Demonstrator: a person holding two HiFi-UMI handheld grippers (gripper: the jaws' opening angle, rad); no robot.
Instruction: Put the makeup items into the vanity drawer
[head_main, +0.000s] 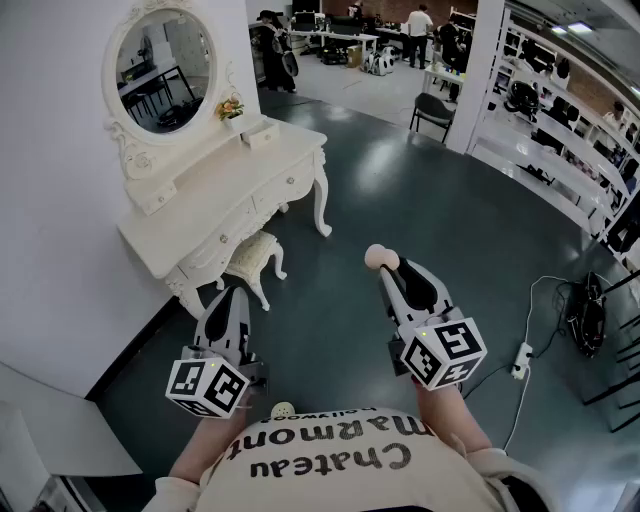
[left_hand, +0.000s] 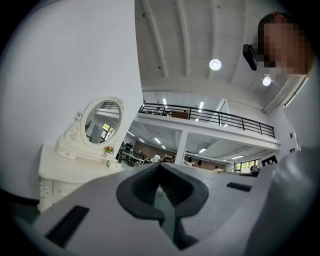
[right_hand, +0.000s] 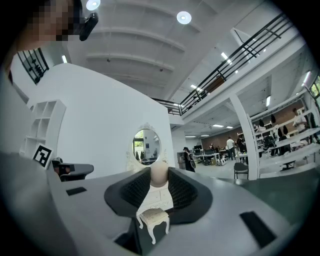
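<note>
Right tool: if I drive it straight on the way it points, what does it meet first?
Likely the drawer front of the white vanity, above the stool. The beige sponge gripped in the right tool would touch first; depth is unclear.

The vanity (head_main: 230, 185) looks like white painted wood with a smooth sheen; the dark floor (head_main: 400, 180) is polished and reflective; the beige makeup sponge (head_main: 377, 257) looks matt; the right gripper (right_hand: 159, 172) is matt grey plastic.
</note>
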